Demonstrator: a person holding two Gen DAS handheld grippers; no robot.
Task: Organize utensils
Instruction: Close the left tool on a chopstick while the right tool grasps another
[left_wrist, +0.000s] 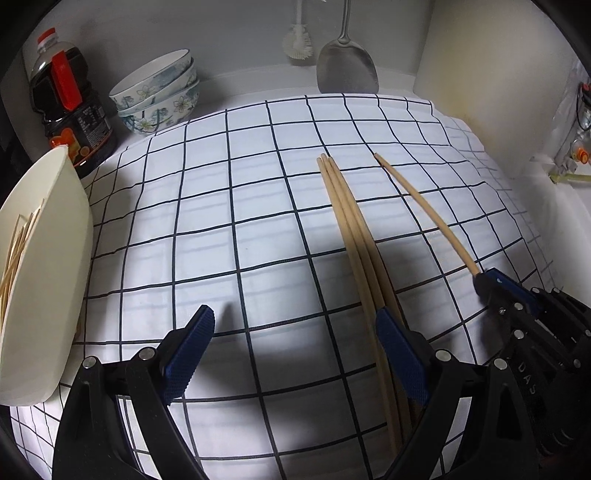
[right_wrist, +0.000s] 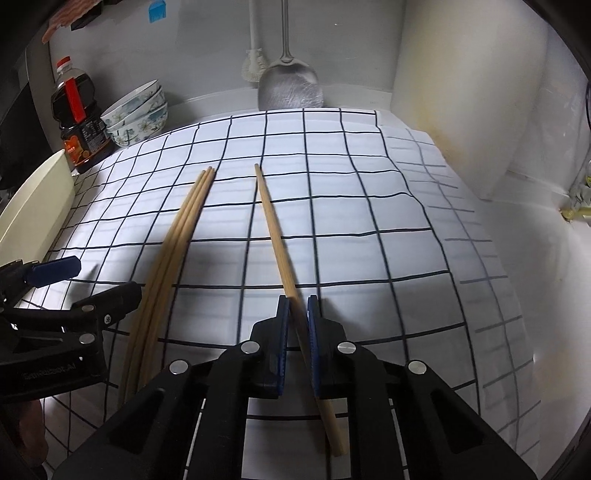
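Observation:
Three wooden chopsticks (left_wrist: 351, 225) lie side by side on the checked cloth (left_wrist: 240, 206); they also show in the right wrist view (right_wrist: 181, 229). My left gripper (left_wrist: 295, 325) is open and empty, its right finger (left_wrist: 400, 354) beside their near ends. My right gripper (right_wrist: 297, 306) is shut on a single chopstick (right_wrist: 273, 225), which points away over the cloth; in the left wrist view this chopstick (left_wrist: 424, 210) runs into the right gripper (left_wrist: 484, 278).
A cream tray (left_wrist: 48, 273) holding several chopsticks stands at the left edge. A dark sauce bottle (left_wrist: 70, 107) and stacked floral bowls (left_wrist: 159, 92) stand at the back left. A metal spatula (left_wrist: 347, 70) and a brush (left_wrist: 297, 42) hang on the back wall. A white wall (right_wrist: 461, 110) rises on the right.

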